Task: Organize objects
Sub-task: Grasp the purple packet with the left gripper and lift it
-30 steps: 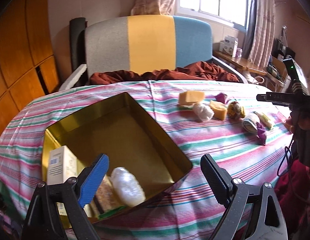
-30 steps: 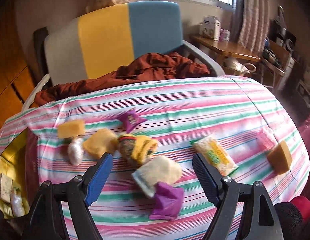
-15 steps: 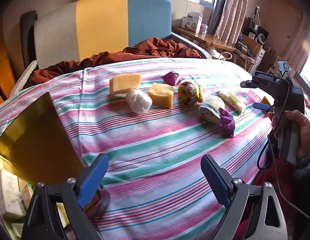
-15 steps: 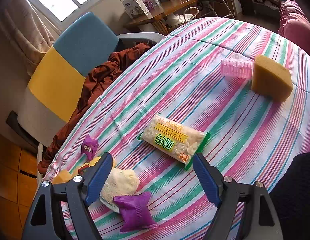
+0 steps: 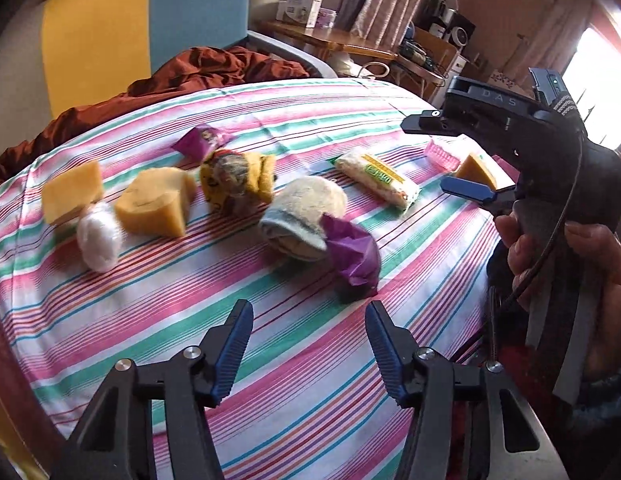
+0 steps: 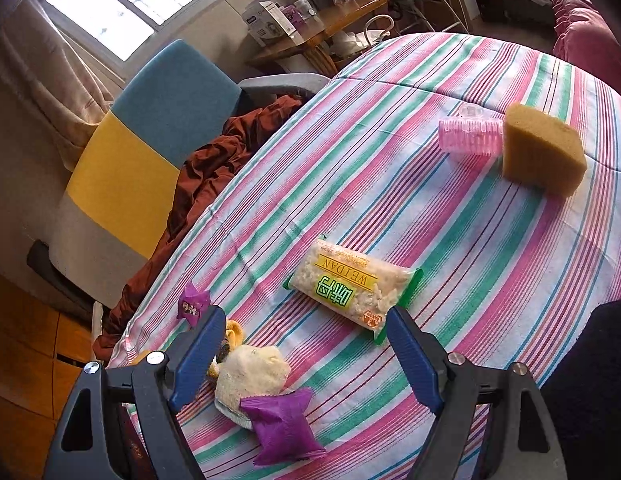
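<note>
Striped cloth (image 5: 158, 312) covers your worktop and fills most of both views; pink, green and white bands run across it.

Chair (image 5: 122, 20) in grey, yellow and blue stands behind the worktop at upper left of the left wrist view, rust-brown fabric (image 5: 214, 68) bunched on its seat.

Your right hand (image 5: 570, 264) sits at the right edge of the left wrist view, wrapped round the handle of the right claw (image 5: 442, 156). That claw stands wide, nothing between its blue pads. In its own view it frames the lower centre of the cloth.

Your left claw (image 5: 308, 344) is at bottom centre of its own view. Its jaws have just been closing and now stand fairly narrow, with only bare cloth between the pads.

Task things lie in a loose row across the middle of the left wrist view, left to right:
- yellow sponge block (image 5: 72, 196), with a white wrapped lump (image 5: 98, 238) touching its lower edge
- larger yellow sponge wedge (image 5: 156, 206) just beside those
- yellow plush toy (image 5: 238, 180), a small purple sachet (image 5: 200, 142) just behind it
- cream rolled cloth (image 5: 304, 216), a purple packet (image 5: 352, 254) against its lower right
- snack bag (image 6: 352, 288) with a green and yellow label, lying alone past the right claw's tips
- pink ribbed holder (image 6: 470, 136) touching a tan sponge (image 6: 544, 150), upper right of the right wrist view, well apart from the rest.
</note>
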`<action>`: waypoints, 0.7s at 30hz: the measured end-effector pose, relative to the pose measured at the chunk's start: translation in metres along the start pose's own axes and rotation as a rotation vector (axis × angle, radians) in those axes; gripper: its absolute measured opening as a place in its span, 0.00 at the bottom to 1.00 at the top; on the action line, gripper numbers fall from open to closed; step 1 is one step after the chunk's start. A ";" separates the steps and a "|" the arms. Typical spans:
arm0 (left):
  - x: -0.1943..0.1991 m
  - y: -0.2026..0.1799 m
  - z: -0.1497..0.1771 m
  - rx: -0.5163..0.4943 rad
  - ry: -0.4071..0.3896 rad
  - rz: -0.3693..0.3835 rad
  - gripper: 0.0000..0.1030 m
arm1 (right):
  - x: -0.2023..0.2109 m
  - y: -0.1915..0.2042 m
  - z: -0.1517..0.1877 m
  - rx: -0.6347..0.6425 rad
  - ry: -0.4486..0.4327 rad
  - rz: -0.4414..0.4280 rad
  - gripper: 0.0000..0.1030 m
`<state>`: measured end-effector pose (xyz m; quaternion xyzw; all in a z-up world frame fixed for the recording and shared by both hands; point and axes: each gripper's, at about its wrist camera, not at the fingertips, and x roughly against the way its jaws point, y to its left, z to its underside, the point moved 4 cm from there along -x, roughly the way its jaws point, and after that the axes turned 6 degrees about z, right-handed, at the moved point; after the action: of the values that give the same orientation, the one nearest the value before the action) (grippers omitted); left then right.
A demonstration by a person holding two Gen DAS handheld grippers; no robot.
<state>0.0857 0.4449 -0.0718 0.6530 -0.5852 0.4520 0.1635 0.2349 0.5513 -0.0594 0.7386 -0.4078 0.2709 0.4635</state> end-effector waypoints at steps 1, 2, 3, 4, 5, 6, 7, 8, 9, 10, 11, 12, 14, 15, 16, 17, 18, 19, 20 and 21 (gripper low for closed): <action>-0.005 -0.005 -0.004 -0.014 0.004 0.013 0.55 | 0.000 0.000 -0.001 -0.003 -0.002 -0.005 0.81; -0.010 -0.010 -0.009 -0.025 0.009 0.023 0.53 | 0.001 0.000 -0.001 -0.007 -0.006 -0.007 0.81; -0.016 -0.014 -0.013 -0.034 0.014 0.028 0.53 | 0.002 -0.001 -0.002 -0.009 -0.011 -0.008 0.81; -0.022 -0.016 -0.016 -0.038 0.022 0.035 0.53 | 0.003 -0.002 -0.003 -0.012 -0.019 -0.009 0.81; -0.029 -0.019 -0.019 -0.036 0.034 0.044 0.53 | 0.005 -0.002 -0.004 -0.014 -0.029 -0.009 0.81; -0.037 -0.021 -0.022 -0.029 0.047 0.048 0.53 | 0.007 -0.002 -0.004 -0.014 -0.039 -0.006 0.81; -0.043 -0.022 -0.025 -0.025 0.057 0.052 0.53 | 0.008 -0.002 -0.005 -0.012 -0.046 -0.003 0.82; -0.050 -0.024 -0.027 -0.023 0.067 0.051 0.52 | 0.008 -0.002 -0.006 -0.011 -0.048 -0.004 0.82; -0.056 -0.025 -0.028 -0.021 0.076 0.047 0.50 | 0.007 -0.002 -0.006 -0.011 -0.044 -0.004 0.82; -0.062 -0.026 -0.029 -0.018 0.085 0.043 0.47 | 0.006 -0.002 -0.006 -0.010 -0.039 -0.004 0.82; -0.068 -0.027 -0.030 -0.017 0.092 0.041 0.45 | 0.004 -0.002 -0.005 -0.008 -0.033 -0.004 0.82; -0.073 -0.028 -0.030 -0.015 0.097 0.040 0.40 | 0.003 -0.002 -0.005 -0.007 -0.030 -0.003 0.82; -0.082 -0.028 -0.029 -0.015 0.097 0.028 0.35 | 0.002 -0.003 -0.005 -0.008 -0.025 -0.003 0.82; -0.081 -0.028 -0.029 -0.010 0.079 0.030 0.33 | 0.001 -0.004 -0.005 -0.010 -0.022 -0.006 0.82; -0.079 -0.027 -0.027 -0.005 0.070 0.035 0.32 | 0.000 -0.004 -0.005 -0.012 -0.018 -0.006 0.82; -0.076 -0.026 -0.024 -0.006 0.067 0.039 0.31 | -0.001 -0.004 -0.005 -0.013 -0.014 -0.005 0.82; -0.072 -0.025 -0.020 -0.014 0.067 0.039 0.31 | -0.002 -0.004 -0.005 -0.014 -0.009 -0.005 0.82; -0.066 -0.023 -0.015 -0.025 0.063 0.040 0.31 | -0.003 -0.004 -0.004 -0.015 -0.004 -0.006 0.82; -0.060 -0.021 -0.008 -0.032 0.062 0.040 0.31 | -0.003 -0.004 -0.004 -0.016 -0.001 -0.006 0.82; -0.052 -0.017 0.001 -0.028 0.062 0.039 0.31 | -0.004 -0.004 -0.004 -0.014 0.000 -0.003 0.82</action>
<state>0.1063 0.4810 -0.1076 0.6248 -0.5987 0.4670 0.1820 0.2364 0.5571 -0.0623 0.7358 -0.4087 0.2674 0.4691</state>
